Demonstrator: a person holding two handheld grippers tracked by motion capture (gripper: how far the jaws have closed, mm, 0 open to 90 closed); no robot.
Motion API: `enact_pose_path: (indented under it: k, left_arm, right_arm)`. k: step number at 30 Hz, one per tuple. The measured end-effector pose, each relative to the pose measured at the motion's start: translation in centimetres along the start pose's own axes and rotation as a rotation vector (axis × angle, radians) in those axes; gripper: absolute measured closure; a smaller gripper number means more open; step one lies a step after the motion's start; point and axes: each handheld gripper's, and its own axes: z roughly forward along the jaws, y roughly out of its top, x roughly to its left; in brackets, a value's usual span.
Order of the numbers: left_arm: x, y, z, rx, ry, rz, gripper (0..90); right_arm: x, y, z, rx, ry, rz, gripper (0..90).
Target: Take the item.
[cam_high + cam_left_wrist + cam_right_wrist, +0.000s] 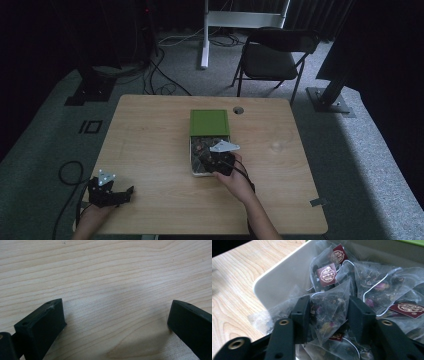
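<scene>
A white box (192, 156) stands in the middle of the table, its green lid (209, 122) slid toward the far side. Inside lie several pyramid tea bags with dark red tags. My right gripper (207, 160) reaches down into the box. Its jaws press from both sides on one mesh tea bag (329, 315) with dried petals inside, so the right gripper (327, 302) is shut on it. The box wall (284, 277) rises at the left of that view. My left gripper (114, 189) rests near the table's front left corner. This left gripper (116, 307) stands open over bare wood.
The wooden table (150, 145) has a round cable hole (238, 110) behind the lid. A black folding chair (272, 55) and a white stand leg (204, 35) are on the carpet beyond the table. A cable loop (67, 172) lies on the floor at the left.
</scene>
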Motion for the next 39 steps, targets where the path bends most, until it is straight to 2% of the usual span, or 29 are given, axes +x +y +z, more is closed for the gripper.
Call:
enact_pose_path:
  k: [2, 4, 10, 13, 20, 39]
  left_arm:
    - [0.0, 0.0, 0.0, 0.0, 0.0, 0.0, 1.6]
    - [0.0, 0.0, 0.0, 0.0, 0.0, 0.0, 1.6]
    - [0.0, 0.0, 0.0, 0.0, 0.0, 0.0, 1.6]
    - [0.0, 0.0, 0.0, 0.0, 0.0, 0.0, 1.6]
    - [0.0, 0.0, 0.0, 0.001, 0.0, 0.001, 1.6]
    - [0.0, 0.0, 0.0, 0.0, 0.0, 0.0, 1.6]
  right_arm:
    - [0.0, 0.0, 0.1, 0.004, -0.005, -0.004, 58.7]
    - [0.0, 0.0, 0.1, -0.003, -0.006, 0.001, 65.6]
    - [-0.2, 0.3, -0.4, -0.022, 0.012, -0.008, 72.4]
    - [-0.2, 0.5, -0.9, -0.037, 0.032, -0.003, 73.2]
    - [-0.4, 0.8, -1.9, -0.058, 0.044, -0.005, 73.9]
    - [-1.5, 2.3, -4.9, -0.117, 0.047, 0.003, 74.6]
